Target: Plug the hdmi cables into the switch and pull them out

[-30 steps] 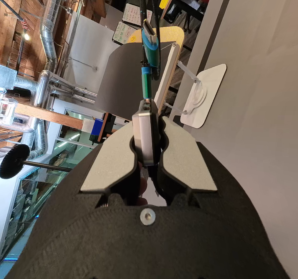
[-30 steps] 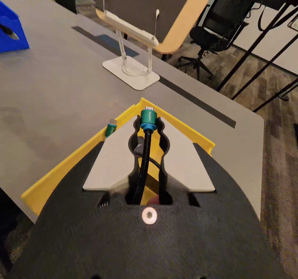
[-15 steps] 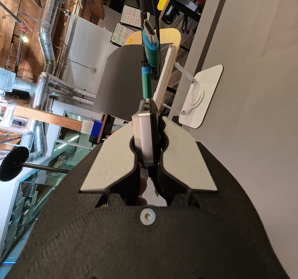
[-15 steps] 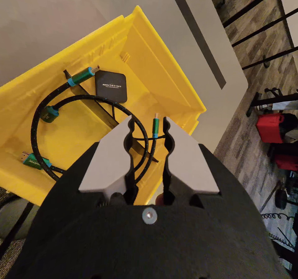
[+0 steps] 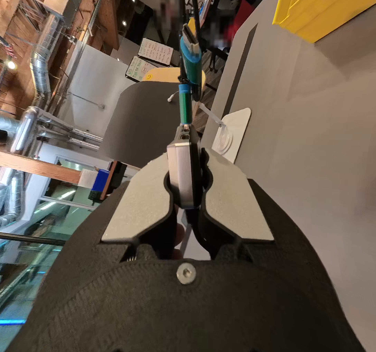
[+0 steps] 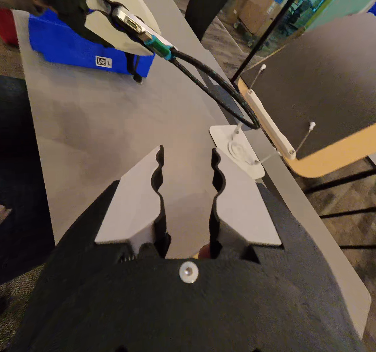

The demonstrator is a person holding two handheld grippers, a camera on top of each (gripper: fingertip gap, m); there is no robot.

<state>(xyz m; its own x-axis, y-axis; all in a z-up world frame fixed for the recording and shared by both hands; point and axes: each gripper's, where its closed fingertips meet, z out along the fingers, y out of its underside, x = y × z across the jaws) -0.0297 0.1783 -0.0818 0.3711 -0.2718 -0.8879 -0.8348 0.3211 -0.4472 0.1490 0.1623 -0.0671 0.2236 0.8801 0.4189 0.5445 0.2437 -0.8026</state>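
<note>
On my far left a blue bin is sitting on the grey table, just behind my left gripper, which I am holding raised above the tabletop, rolled onto its side so the table stands like a wall in its view. Its fingers are clamping the silver switch edge-on. One green plug is sitting in the switch's far port, and its black cable is looping down toward the white stand at the table's rear edge, where a dark panel with a tan rim is blocking what lies behind. A second, loose plug is hanging just beyond the seated one. A yellow bin is resting on the table farther right. My right gripper is hovering over bare table, jaws spread wide with nothing between them, pointing toward the stand.
</note>
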